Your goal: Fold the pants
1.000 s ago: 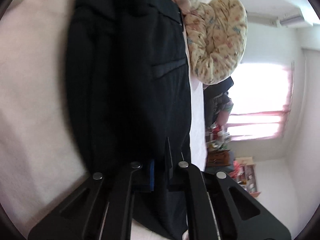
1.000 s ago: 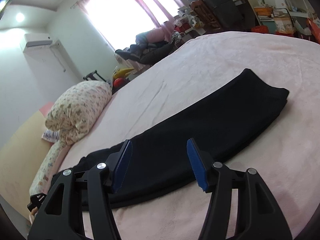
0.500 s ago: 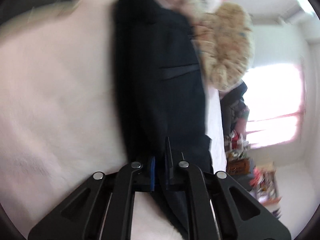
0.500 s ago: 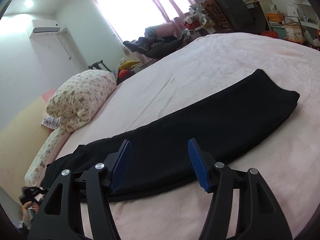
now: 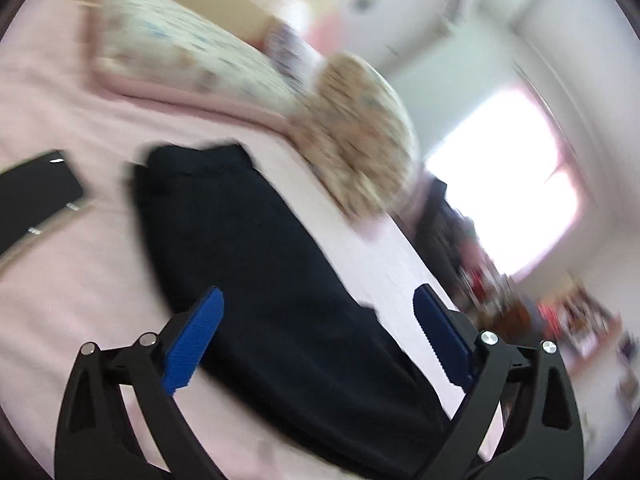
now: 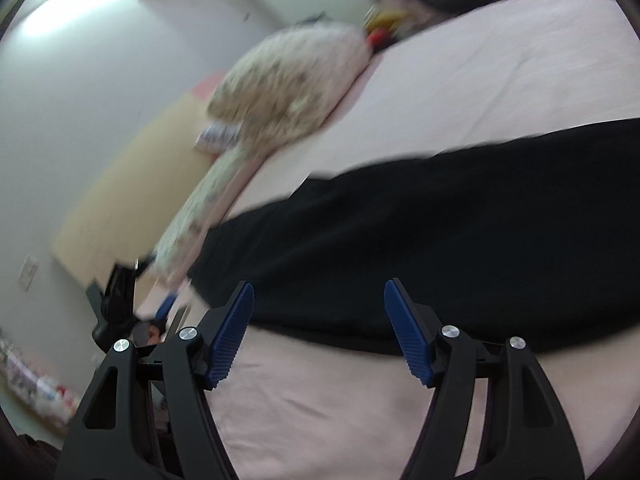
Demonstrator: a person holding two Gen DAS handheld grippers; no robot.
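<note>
While both views are smeared by motion, the pink bed (image 5: 60, 280) fills most of each and carries everything else. Black pants (image 5: 272, 280) lie flat on it as one long folded strip: in the left wrist view the strip runs from about ten o'clock, where one end sits near the pillows, down to five o'clock under the camera; in the right wrist view the pants (image 6: 460, 248) cross the middle from eight o'clock out to the three o'clock edge. A floral quilt roll (image 5: 360, 140) rests at the head of the bed around one o'clock of the pants' far end, beside a flatter floral pillow (image 5: 180, 52) at eleven o'clock; the same roll (image 6: 292, 80) appears at eleven o'clock in the right wrist view. A bright window (image 5: 508, 184) glows at two o'clock. A dark flat object (image 5: 32, 196), too blurred to identify, lies on the bed at nine o'clock. The left tongs (image 5: 316, 340) are spread wide above the strip, gripping nothing. The right tongs (image 6: 320, 332) are likewise wide and empty, over the near edge of the pants.
</note>
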